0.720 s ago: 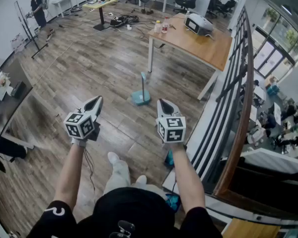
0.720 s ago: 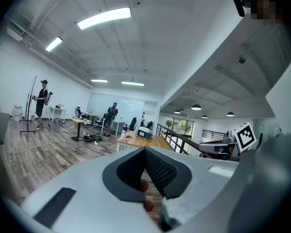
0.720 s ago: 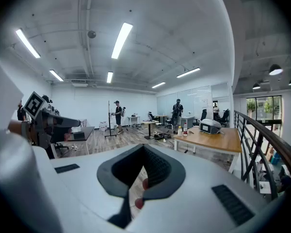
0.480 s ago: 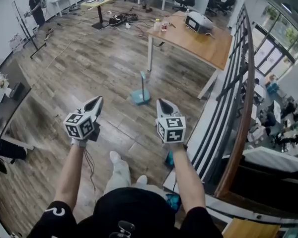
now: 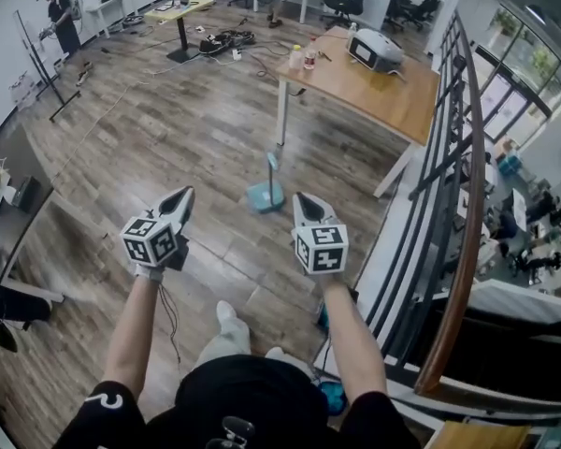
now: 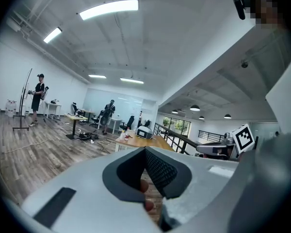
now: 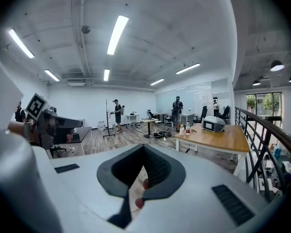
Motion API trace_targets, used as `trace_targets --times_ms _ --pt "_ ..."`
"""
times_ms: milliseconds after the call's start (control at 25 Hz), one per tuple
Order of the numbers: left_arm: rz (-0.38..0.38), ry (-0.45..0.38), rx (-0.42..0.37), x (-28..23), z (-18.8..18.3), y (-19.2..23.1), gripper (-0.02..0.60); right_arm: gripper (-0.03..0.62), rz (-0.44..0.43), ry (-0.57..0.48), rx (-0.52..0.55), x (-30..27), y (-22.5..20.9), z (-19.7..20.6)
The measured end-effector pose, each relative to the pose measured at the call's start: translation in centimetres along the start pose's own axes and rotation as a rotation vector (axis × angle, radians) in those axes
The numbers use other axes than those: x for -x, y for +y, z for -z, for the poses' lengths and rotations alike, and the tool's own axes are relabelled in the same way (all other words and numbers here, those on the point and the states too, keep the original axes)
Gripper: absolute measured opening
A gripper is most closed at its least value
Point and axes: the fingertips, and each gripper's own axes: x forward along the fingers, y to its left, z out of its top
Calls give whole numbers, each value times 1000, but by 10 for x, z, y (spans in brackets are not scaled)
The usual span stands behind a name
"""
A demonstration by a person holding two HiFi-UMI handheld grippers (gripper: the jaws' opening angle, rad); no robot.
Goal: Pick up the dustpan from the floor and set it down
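Two tongs and one dustpan on my list, taken view by view.

Head view.
- Left tongs (image 5: 179, 200): I hold them out over the floor (image 5: 168, 129). The jaws are together with nothing in them.
- Right tongs (image 5: 306, 204): level with the left, jaws together, likewise empty.
- Dustpan (image 5: 265, 193): teal, resting on the floor with its handle upright. It is ahead of me, between the lines of the two tips and well apart from both, touched by neither.
- Tabletop (image 5: 393, 92): wooden on white legs, beyond the dustpan to the right. It carries a pale machine (image 5: 374, 49) and some bottles (image 5: 302, 54).
- Railing (image 5: 449, 157): dark, running along the right side.
- Person (image 5: 52, 12): standing far off at upper left.

Left gripper view.
- Left tongs (image 6: 145, 150): the tips meet and the pads close on nothing. Only floor shows through the gap behind the tips.
- The right tongs' marker cube shows at the right edge.
- The tabletop stands ahead in the distance.

Right gripper view.
- Right tongs (image 7: 143, 147): tips shut together, empty.
- The left tongs and their marker cube show at the left.
- The tabletop with the machine is ahead to the right, and the railing runs past it.
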Motion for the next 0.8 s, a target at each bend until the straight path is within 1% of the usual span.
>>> trace_targets --times_ms 120,240,360,560,680,800 --pt "7 -7 5 -19 -22 27 -5 -11 12 1 -7 -35 2 -13" --pt "23 -8 15 -36 -34 56 -5 -10 19 -7 -6 -68 7 -27" --pt "46 -4 31 -52 -39 80 -5 -10 28 -7 -6 -97 11 -33" --pt "68 12 -5 -71 -47 119 -5 -11 42 -14 -9 -135 19 -46" --pt "86 20 0 -80 -50 133 -5 -10 53 -14 -15 -151 24 -51" --pt "99 33 -11 -90 -48 148 -5 -11 58 -8 -22 -166 27 -52"
